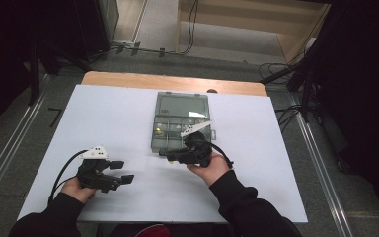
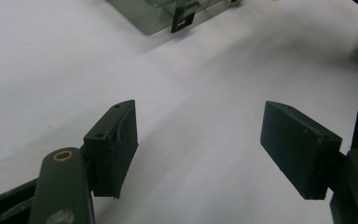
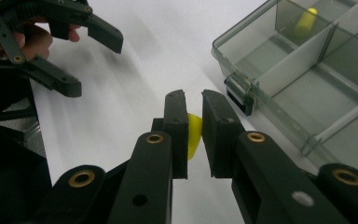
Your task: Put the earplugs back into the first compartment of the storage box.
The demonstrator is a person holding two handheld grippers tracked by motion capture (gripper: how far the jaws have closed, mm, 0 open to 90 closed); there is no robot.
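A clear grey compartment box point(image 1: 166, 141) lies open at the table's middle, its lid point(image 1: 182, 104) folded back. My right gripper point(image 1: 164, 154) hovers just in front of the box's near edge. Its jaws point(image 3: 194, 100) are shut on a small yellow piece point(image 3: 194, 133), beside the box's front wall point(image 3: 235, 63) and black latch point(image 3: 240, 100). A second yellow piece point(image 3: 305, 22) rests in a far compartment. My left gripper point(image 1: 122, 172) sits low at the near left, pointing right. Its jaws point(image 2: 199, 112) stand wide open over bare white surface with nothing between them.
A white sheet point(image 1: 118, 118) covers the table, with a wooden edge point(image 1: 172, 81) showing at the back. The box's corner and latch point(image 2: 182, 18) lie ahead of the left gripper. Dark floor, rails and cables surround the table.
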